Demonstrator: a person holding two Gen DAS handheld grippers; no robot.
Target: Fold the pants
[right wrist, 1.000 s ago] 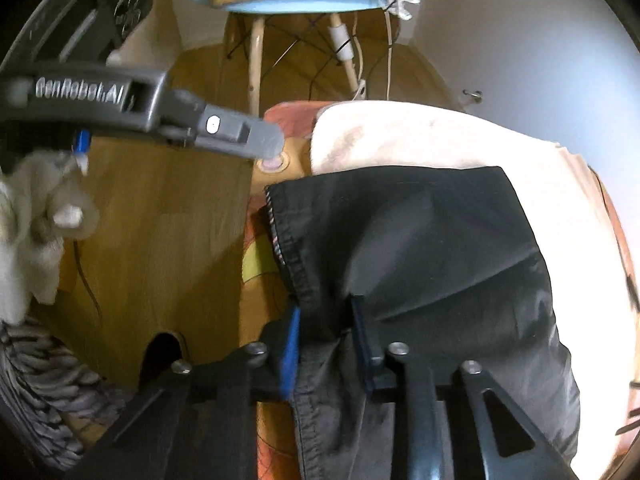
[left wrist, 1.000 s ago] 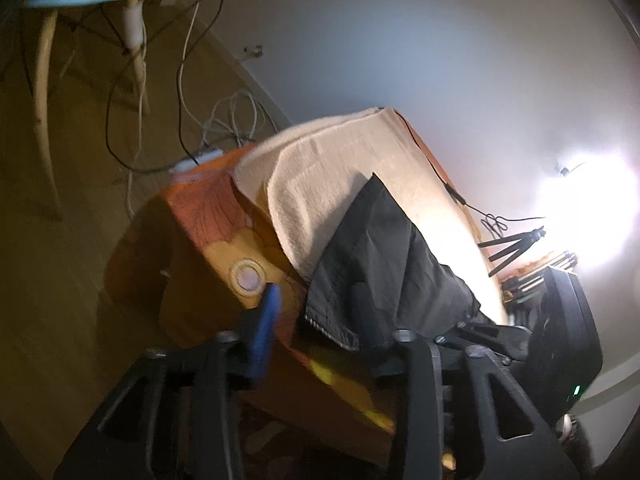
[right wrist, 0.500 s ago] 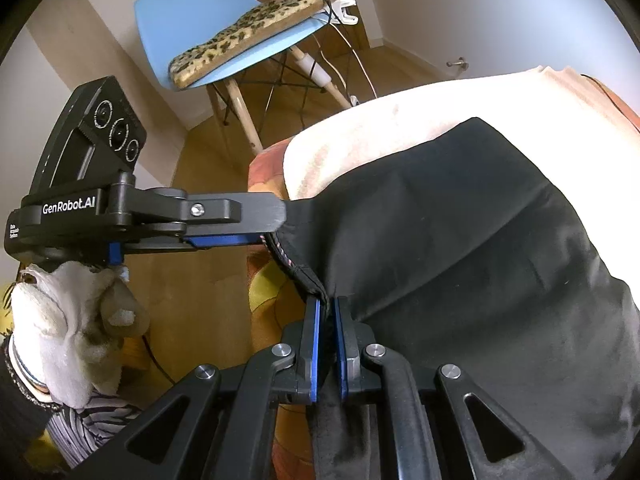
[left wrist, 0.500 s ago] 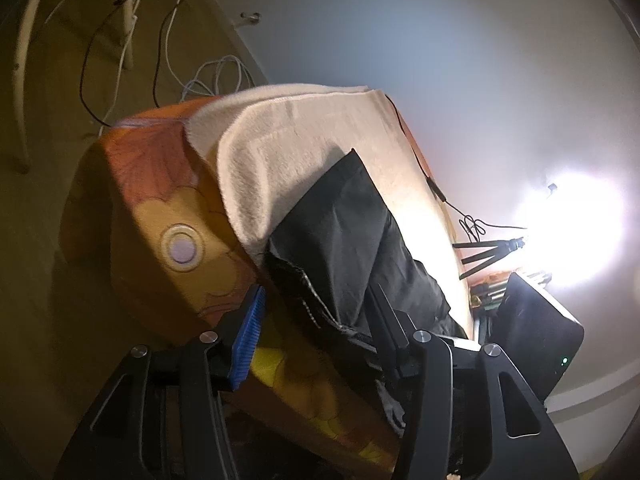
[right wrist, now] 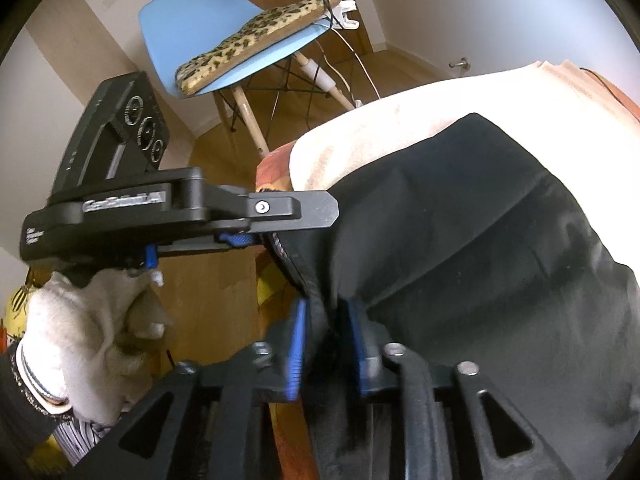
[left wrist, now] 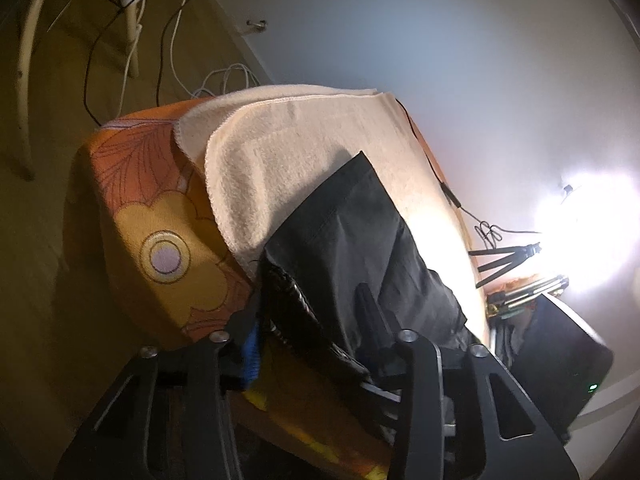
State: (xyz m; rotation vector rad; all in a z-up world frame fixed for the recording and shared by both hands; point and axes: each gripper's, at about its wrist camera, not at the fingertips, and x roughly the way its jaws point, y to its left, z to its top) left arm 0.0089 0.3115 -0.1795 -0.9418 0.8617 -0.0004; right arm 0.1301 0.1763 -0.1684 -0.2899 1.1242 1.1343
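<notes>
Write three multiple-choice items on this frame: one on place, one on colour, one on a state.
1. The pants lie on: A bare floor, B a cream towel, C a wooden shelf.
2. The chair seat is: A blue, B red, C green.
3. The right gripper is: A shut on nothing, B out of view, C open, with pants cloth between its jaws.
Key: 1 B, cream terry shows around the black cloth; 2 A, a blue shell sits under the leopard cushion; 3 C, the blue pads stand apart with fabric in the gap.
</notes>
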